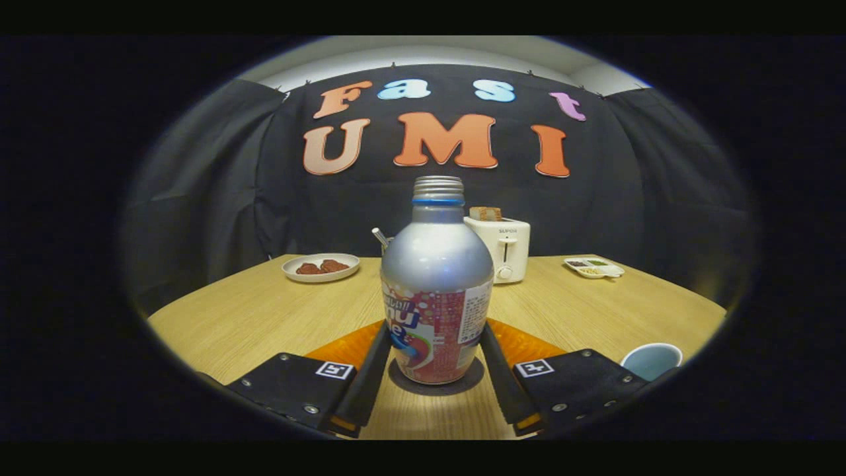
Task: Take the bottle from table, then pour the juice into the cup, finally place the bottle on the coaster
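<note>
A silver bottle [437,284] with a red and white label stands upright between my fingers, its threaded neck bare of a cap. Its base rests on a dark round disc [396,382] on the wooden table [264,317]. My gripper [436,330] is shut on the bottle: the left finger [370,377] and the right finger [499,377] both press against its lower sides. An orange mat [344,347] lies just behind the bottle, partly hidden by it and the fingers. A pale blue cup [651,360] stands right of the right finger.
Beyond the bottle a white toaster [505,248] holds a slice of toast. A white plate [321,267] with brown food sits at the far left, and a small divided tray [593,267] at the far right. A metal utensil handle [380,238] pokes out behind the bottle.
</note>
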A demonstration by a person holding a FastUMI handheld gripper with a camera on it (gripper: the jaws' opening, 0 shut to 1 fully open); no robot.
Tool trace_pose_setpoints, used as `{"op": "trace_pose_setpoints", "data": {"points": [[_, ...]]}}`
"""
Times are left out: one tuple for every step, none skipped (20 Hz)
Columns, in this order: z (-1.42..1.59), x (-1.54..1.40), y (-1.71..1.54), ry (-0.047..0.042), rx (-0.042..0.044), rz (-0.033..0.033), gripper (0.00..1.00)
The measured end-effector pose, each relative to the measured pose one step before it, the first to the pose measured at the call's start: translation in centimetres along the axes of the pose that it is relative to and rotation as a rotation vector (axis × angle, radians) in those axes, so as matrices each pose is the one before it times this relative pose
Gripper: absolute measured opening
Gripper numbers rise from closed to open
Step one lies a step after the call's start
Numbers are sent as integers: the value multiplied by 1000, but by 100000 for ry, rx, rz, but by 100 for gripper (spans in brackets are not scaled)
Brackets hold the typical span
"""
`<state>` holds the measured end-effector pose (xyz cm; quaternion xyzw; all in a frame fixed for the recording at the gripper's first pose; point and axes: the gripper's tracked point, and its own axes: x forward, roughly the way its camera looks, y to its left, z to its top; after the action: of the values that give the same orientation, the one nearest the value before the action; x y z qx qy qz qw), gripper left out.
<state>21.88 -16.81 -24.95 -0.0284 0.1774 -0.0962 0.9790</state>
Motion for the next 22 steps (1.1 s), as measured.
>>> {"op": "trace_pose_setpoints", "data": {"points": [[-409, 147, 7, 1196, 358, 67, 74], [-250, 191, 85, 656, 598, 83, 74], [-72, 62, 7, 72, 48, 310, 74], [-304, 63, -114, 846, -682, -213, 74], [-414, 138, -110, 839, 75, 275, 74], [-70, 103, 124, -83, 1286, 1055, 74], [-40, 125, -8, -280, 983, 388, 74], [72, 121, 47, -359, 572, 849, 74], [187, 130, -66, -618, -280, -491, 74], [-71, 38, -187, 769, -64, -695, 74], [-278, -37, -41, 706, -96, -446, 74], [59, 6, 100, -13, 252, -60, 75], [182, -36, 97, 166, -3, -166, 76], [-89, 25, -95, 626, 106, -755, 78], [-485, -4, -317, 1852, 201, -959, 79], [-271, -17, -335, 1200, 440, -748, 82], [-39, -711, -102, 297, 224, 210, 84], [106, -489, -277, 31, 230, -1134, 90], [195, -494, -187, -431, 149, -788, 92], [503, -626, -121, -1550, 311, -555, 95], [920, -750, -304, -2132, 562, -398, 96], [701, -831, -162, -1904, 1114, -271, 97]]}}
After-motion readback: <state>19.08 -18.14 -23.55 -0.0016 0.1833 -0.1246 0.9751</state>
